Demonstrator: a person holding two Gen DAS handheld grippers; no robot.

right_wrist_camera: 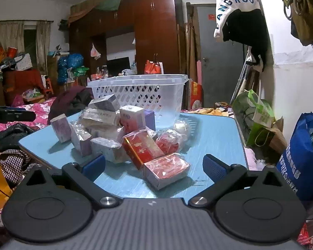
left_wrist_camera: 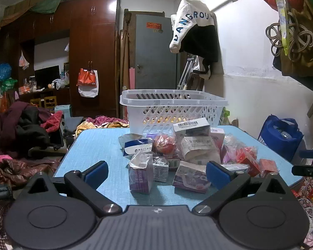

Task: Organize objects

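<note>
- While both grippers hang over the near edge of the blue table point(left_wrist_camera: 98, 145), neither one holds or touches anything.
- Seen from the left wrist, the left gripper point(left_wrist_camera: 156, 171) has its jaws spread wide, and the blue pads point(left_wrist_camera: 97, 171) stand well apart with nothing pressed between them.
- Beyond that gap, a purple box point(left_wrist_camera: 140, 176) stands upright on the table; it lies past the fingertips and is not touched.
- Just to the right of it lies a flat wrapped packet point(left_wrist_camera: 191, 178), close to the right pad, though contact cannot be told.
- Seen from the right wrist, the right gripper point(right_wrist_camera: 154, 165) is likewise released, its blue pads point(right_wrist_camera: 94, 165) far apart and empty.
- A red box in clear wrap point(right_wrist_camera: 167, 169) lies on the table in the gap ahead of those fingers, apart from both pads.
- Behind it a second red box point(right_wrist_camera: 141, 148) leans tilted against the heap.
- The heap itself, a pile of small boxes and wrapped packets point(left_wrist_camera: 196, 148), sits in the middle of the table.
- A white slotted basket point(left_wrist_camera: 173, 106) stands at the far edge of the table, just behind the pile.
- Only the basket's walls show clearly; what lies inside cannot be made out.
</note>
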